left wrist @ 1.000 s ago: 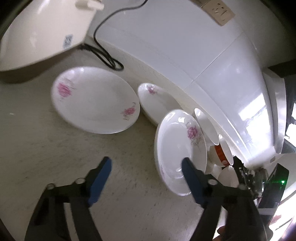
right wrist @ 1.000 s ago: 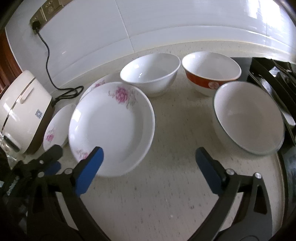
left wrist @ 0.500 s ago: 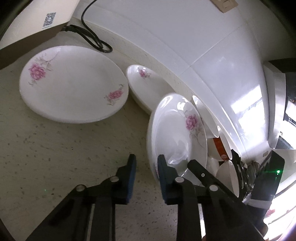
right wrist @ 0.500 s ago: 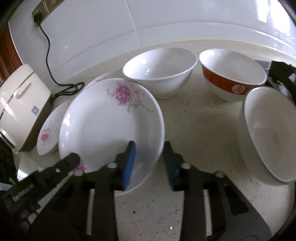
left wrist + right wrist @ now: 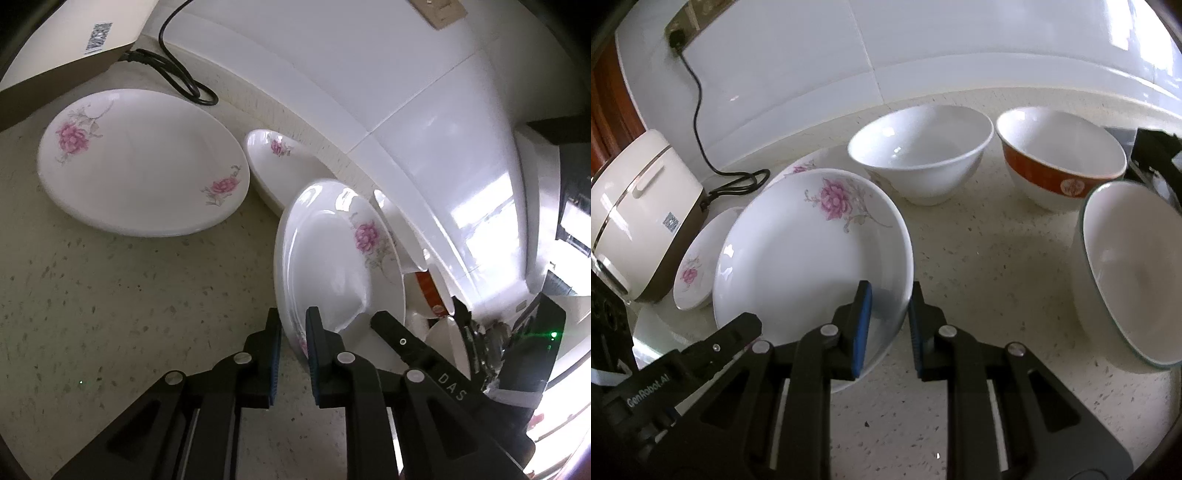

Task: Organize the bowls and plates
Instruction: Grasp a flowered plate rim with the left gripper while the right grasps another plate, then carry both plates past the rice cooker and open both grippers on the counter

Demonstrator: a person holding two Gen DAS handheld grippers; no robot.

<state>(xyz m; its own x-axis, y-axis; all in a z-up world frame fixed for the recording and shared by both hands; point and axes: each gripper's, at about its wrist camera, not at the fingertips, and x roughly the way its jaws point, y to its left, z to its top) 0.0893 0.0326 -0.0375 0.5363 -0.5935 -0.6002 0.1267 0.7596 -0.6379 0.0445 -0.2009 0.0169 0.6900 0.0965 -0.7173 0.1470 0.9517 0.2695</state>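
Both grippers pinch the same floral deep plate (image 5: 812, 251) by its near rim. In the right wrist view the right gripper (image 5: 888, 317) has its blue-padded fingers nearly together, one finger inside the dish and the other outside the rim, with the plate's edge between them. In the left wrist view the left gripper (image 5: 291, 343) is likewise closed down on the rim of that plate (image 5: 332, 266), which stands tilted up off the speckled countertop (image 5: 110, 314), its pink flower toward the far edge.

To the left of the held plate, a large flat floral plate (image 5: 144, 162) lies on the counter beside a cream rice cooker (image 5: 639, 218), whose black cord (image 5: 698, 110) runs up to a wall socket. A smaller floral dish (image 5: 280, 162) sits behind the held plate, near the tiled wall.

Beyond the right gripper stand a plain white bowl (image 5: 919, 151) and an orange-banded bowl (image 5: 1060, 162), side by side and apart. A green-rimmed white bowl (image 5: 1134, 273) sits to the right of the right gripper, well clear of its fingers
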